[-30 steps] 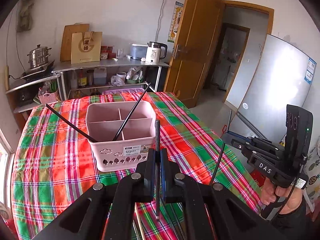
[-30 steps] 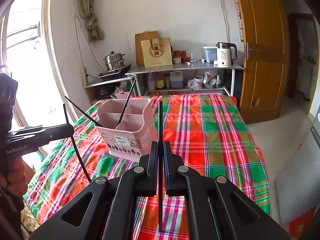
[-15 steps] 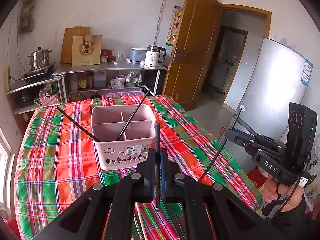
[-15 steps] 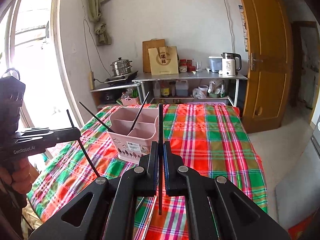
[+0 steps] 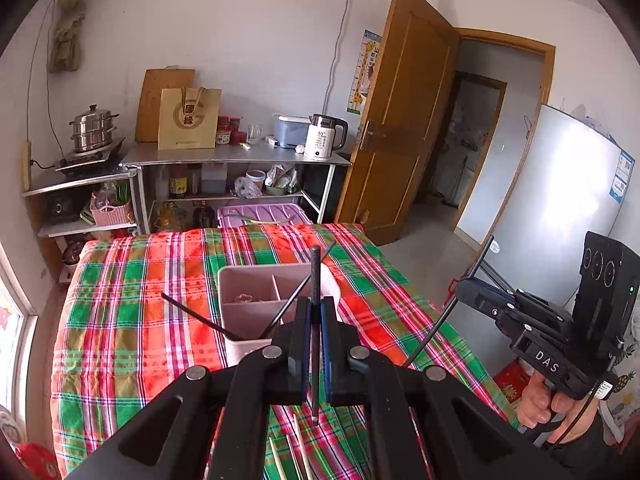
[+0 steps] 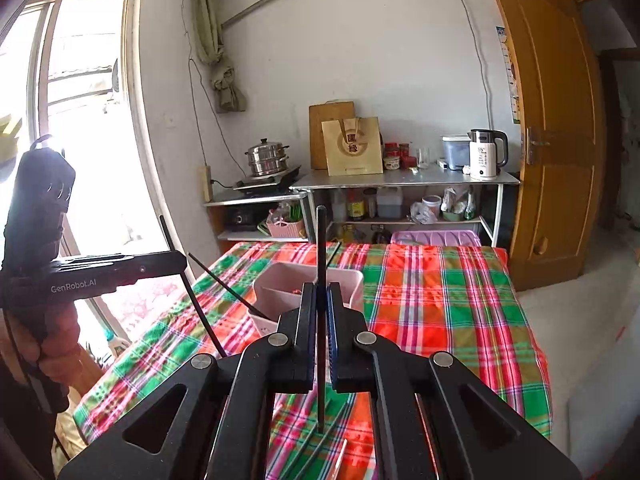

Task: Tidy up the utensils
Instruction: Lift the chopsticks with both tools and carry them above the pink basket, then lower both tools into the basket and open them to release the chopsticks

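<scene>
A pink divided utensil basket [image 5: 256, 296] stands on the plaid tablecloth [image 5: 132, 320], also in the right wrist view [image 6: 288, 284]. Two black chopsticks [image 5: 200, 318] lean in it. My left gripper [image 5: 315, 320] is shut on a black chopstick [image 5: 315, 272], held upright high above the table, in front of the basket. My right gripper [image 6: 320, 316] is shut on another black chopstick [image 6: 321, 240], also upright and raised. Each gripper shows in the other's view: right [image 5: 532, 328], left [image 6: 100, 272].
Pale chopsticks [image 5: 298, 452] lie on the cloth below the grippers. A metal shelf [image 5: 224, 156] with a kettle, a steamer pot and a paper bag stands behind the table. An open wooden door [image 5: 404, 120] and a fridge [image 5: 560, 200] are to the right.
Both grippers have risen and pulled back with their chopsticks. The basket now sits lower in both views, partly behind the fingers.
</scene>
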`<action>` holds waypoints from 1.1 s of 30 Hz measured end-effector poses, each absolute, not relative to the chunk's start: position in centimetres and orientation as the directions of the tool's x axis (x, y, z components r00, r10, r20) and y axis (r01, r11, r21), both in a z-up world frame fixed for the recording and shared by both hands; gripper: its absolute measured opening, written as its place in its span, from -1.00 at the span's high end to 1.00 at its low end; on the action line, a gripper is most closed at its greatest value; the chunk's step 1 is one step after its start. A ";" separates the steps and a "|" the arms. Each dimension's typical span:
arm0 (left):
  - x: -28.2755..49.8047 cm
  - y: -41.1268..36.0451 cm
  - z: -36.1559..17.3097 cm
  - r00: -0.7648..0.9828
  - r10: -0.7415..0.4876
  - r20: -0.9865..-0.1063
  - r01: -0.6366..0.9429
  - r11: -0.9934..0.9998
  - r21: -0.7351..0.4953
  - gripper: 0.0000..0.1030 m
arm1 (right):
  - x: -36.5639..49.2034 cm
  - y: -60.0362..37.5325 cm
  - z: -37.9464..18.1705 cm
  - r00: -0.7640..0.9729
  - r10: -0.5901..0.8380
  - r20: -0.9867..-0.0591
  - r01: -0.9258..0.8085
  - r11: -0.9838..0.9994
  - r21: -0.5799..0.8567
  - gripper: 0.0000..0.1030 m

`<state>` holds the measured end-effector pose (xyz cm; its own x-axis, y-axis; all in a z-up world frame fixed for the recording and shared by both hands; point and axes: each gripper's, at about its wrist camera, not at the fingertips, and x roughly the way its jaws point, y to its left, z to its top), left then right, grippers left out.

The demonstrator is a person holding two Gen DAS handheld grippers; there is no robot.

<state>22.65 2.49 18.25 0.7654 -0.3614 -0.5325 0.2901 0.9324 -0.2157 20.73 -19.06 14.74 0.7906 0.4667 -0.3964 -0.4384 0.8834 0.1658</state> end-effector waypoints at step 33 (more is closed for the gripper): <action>33.9 7.6 18.2 0.816 -0.292 -0.499 0.196 0.952 -0.235 0.92 | 30.4 -12.4 15.3 0.791 0.522 -0.320 -0.469 0.852 0.232 0.91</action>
